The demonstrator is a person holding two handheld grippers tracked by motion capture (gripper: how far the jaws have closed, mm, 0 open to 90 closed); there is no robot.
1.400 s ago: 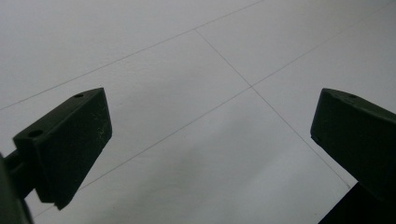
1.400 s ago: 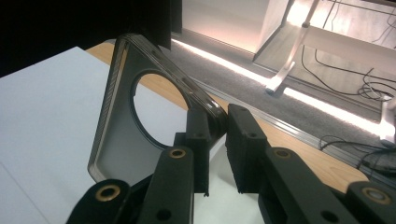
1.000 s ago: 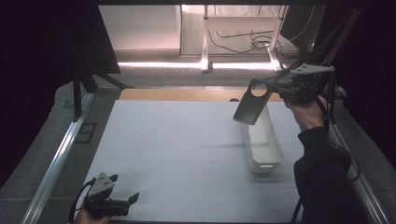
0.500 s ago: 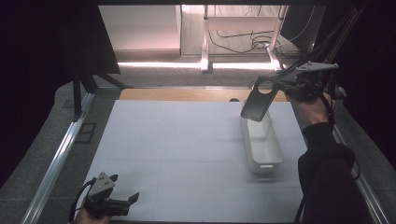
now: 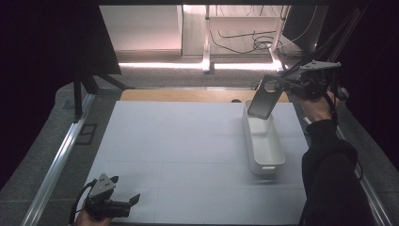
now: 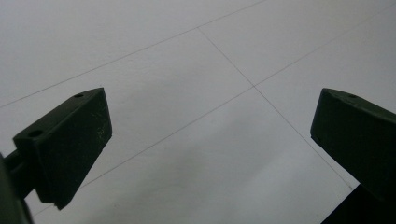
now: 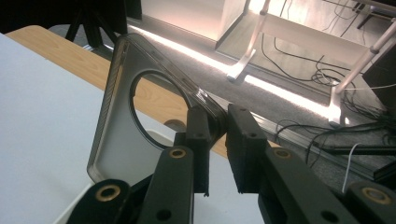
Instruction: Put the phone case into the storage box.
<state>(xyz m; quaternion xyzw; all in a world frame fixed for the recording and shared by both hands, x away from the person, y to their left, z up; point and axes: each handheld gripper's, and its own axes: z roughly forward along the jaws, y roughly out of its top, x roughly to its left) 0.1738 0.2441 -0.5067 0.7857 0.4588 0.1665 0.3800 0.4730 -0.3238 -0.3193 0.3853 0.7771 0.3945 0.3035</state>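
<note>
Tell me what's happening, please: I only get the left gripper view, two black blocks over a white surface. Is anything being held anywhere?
Observer: Yes. The right gripper is clamped on the edge of a translucent phone case with a round cut-out.
Operator: Where is that case, compared with the table?
Observer: In the high view it hangs in the air above the far end of a white bin.
Operator: Is there anything in that bin?
Observer: Its inside looks bare from above.
Operator: And my gripper?
Observer: The left gripper sits at the table's near left corner, jaws wide apart, holding nothing.
</note>
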